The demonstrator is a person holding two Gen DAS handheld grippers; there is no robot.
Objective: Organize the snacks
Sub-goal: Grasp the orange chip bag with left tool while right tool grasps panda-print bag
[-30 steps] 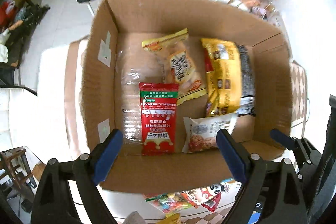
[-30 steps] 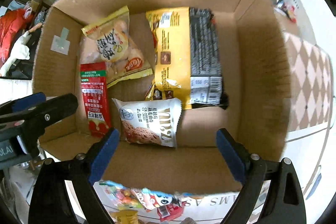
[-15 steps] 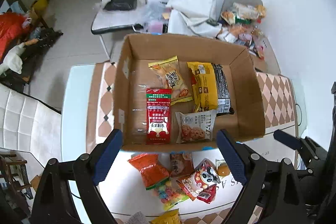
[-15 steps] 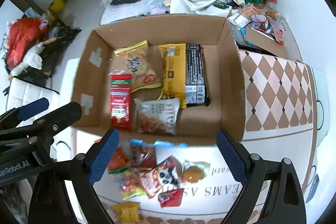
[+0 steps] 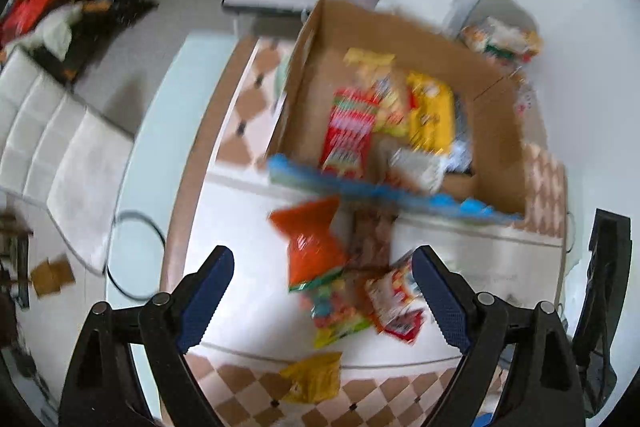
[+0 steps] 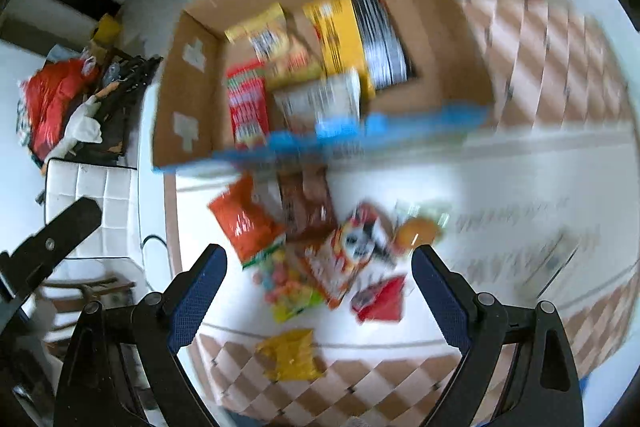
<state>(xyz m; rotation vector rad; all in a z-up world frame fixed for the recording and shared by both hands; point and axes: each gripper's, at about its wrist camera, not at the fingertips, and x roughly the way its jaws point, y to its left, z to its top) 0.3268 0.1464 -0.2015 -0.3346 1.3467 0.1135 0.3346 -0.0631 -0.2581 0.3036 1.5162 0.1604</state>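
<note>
An open cardboard box stands on the table and holds several snack packs: a red pack, a yellow bag and a white cookie pack. In front of the box lies a loose pile: an orange bag, a panda pack, a small red pack and a yellow pack. My left gripper and right gripper are both open and empty, high above the pile. Both views are blurred.
The table has a white runner over a brown checked cloth. White chairs stand at the left. More snacks lie on a seat behind the box. A dark cable lies at the table's left edge.
Both grippers have pulled back and up from over the box. The loose pile in front of the box has come into view. Both stayed open.
</note>
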